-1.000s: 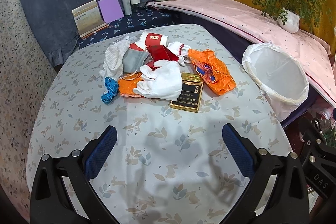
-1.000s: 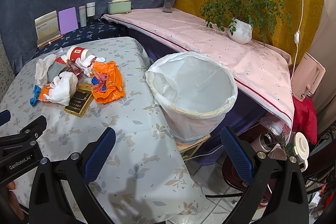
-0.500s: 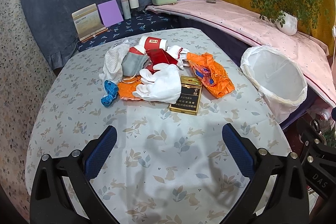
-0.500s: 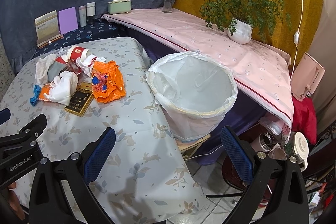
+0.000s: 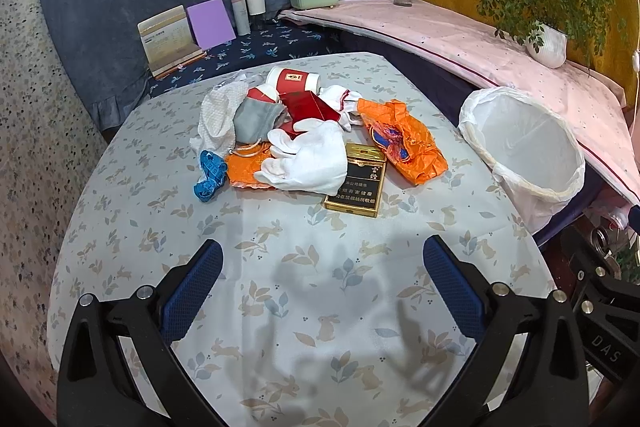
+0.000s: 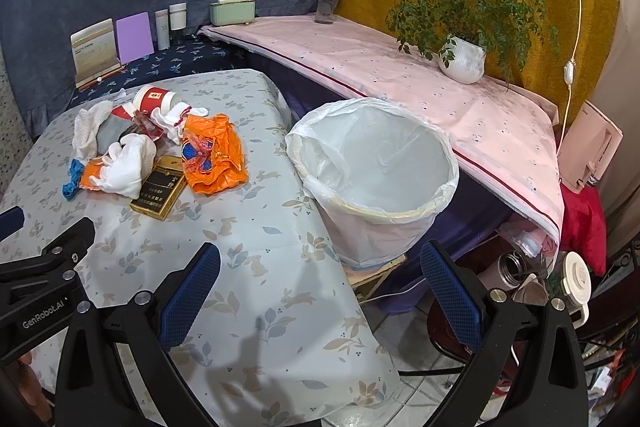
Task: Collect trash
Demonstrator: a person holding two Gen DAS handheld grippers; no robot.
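1. Nearest to us, the left hand-held gripper point(image 5: 322, 271) hangs over the bare near part of the desk point(image 5: 280, 307), its blue-padded fingers point(image 5: 192, 291) spread wide and holding nothing.
2. The right hand-held gripper point(image 6: 320, 275) is likewise released and empty, held over the desk's edge on the near side of the bin point(image 6: 376, 179).
3. Beyond the left hand-held gripper we see the trash heap, all of it on the desk. Its nearest piece is a black and gold cigarette box point(image 5: 356, 183), lying flat.
4. A white glove point(image 5: 308, 157) overlaps the far left corner of the cigarette box, and an orange wrapper point(image 5: 248, 173) sits half under the glove.
5. A blue crumpled strip point(image 5: 208, 177) lies just beside that wrapper, on the side away from the cigarette box.
6. An orange plastic bag point(image 5: 404, 139) lies crumpled between the cigarette box and the bin.
7. Behind the glove we see a grey cloth point(image 5: 256, 121), a white textured rag point(image 5: 218, 117), a red packet point(image 5: 310, 107) and a white sock point(image 5: 340, 99).
8. Farthest in the heap, a red and white paper cup point(image 5: 294, 81) lies on its side.
9. The bin, lined with a white bag, stands just off the desk's edge, open and empty.
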